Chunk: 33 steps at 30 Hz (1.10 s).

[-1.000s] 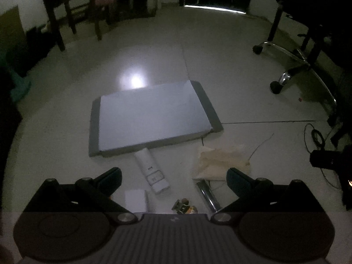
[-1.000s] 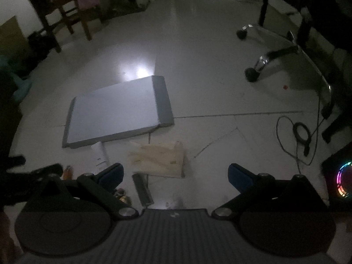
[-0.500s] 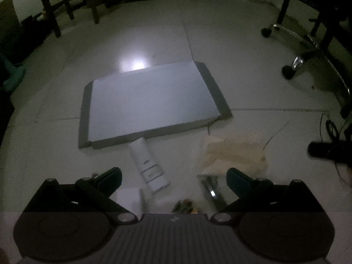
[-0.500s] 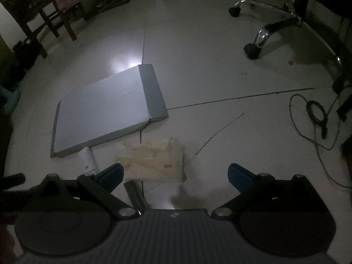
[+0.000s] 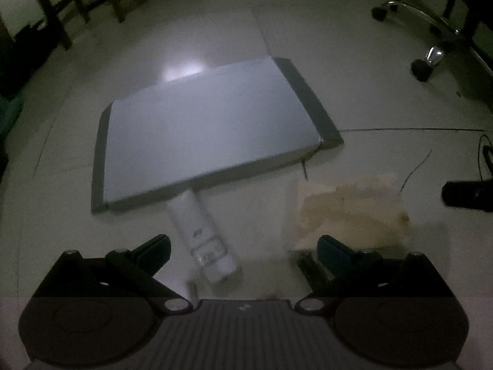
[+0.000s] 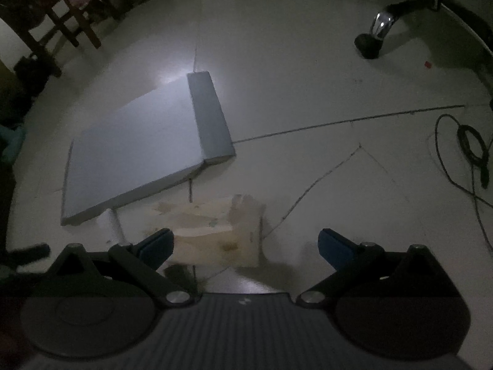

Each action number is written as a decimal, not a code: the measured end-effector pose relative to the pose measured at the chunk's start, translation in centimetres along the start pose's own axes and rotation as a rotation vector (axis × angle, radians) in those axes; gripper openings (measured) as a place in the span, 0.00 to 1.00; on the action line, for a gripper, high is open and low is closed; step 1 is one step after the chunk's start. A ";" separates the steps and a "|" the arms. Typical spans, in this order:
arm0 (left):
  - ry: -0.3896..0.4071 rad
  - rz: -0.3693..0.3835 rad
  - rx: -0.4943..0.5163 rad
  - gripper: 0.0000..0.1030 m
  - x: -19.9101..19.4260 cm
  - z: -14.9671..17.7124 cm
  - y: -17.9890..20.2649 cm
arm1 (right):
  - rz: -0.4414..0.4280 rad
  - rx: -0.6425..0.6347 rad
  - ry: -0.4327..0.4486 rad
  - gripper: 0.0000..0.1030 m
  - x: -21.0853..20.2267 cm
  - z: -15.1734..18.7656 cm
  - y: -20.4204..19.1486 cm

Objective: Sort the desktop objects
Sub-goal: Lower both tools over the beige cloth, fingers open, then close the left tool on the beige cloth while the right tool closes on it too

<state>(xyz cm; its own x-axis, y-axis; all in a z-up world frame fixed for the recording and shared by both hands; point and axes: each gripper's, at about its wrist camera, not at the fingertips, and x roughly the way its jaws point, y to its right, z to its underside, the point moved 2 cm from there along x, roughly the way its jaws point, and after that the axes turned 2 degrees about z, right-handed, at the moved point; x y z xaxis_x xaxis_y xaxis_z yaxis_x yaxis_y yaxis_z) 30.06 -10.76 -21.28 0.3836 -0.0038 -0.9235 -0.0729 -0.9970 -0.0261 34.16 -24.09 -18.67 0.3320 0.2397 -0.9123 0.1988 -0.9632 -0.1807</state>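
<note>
Both the left gripper (image 5: 243, 251) and right gripper (image 6: 245, 246) hover over the floor (image 6: 308, 92), jaws spread wide

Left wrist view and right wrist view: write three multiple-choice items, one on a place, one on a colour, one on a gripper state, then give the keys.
1. Where does the white tube lie?
A. on top of the grey board
B. by the board's near edge, running toward the camera
C. beside the chair base

2. What colour is the crumpled bag?
A. beige
B. red
C. black

3. How do the left gripper and right gripper stand?
A. both shut on the tube
B. left shut, right open
C. both open, holding nothing

Key: 1 B, its far end meets the grey board at the near edge. 2 A, it reads pale tan with stains in both views. 3 C, each pair of fingers is spread wide with only floor between.
</note>
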 end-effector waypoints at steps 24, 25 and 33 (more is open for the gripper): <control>-0.051 0.160 -0.112 1.00 6.7 -2.8 1.8 | -0.004 0.070 -0.094 0.67 7.7 -0.3 0.4; -0.052 0.170 -0.132 0.99 7.0 -2.7 1.7 | 0.000 0.072 -0.094 0.63 7.9 -0.2 0.4; -0.066 0.228 -0.102 0.49 8.0 -2.0 2.5 | -0.027 0.059 -0.088 0.27 8.9 0.5 0.1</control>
<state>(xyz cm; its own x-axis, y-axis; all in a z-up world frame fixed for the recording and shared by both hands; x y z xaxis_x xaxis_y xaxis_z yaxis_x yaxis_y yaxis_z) 34.81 -13.46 -27.94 0.3063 -0.2275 -0.9243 -0.0557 -0.9736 0.2212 36.64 -22.12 -26.95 0.2450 0.2565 -0.9350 0.1513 -0.9627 -0.2245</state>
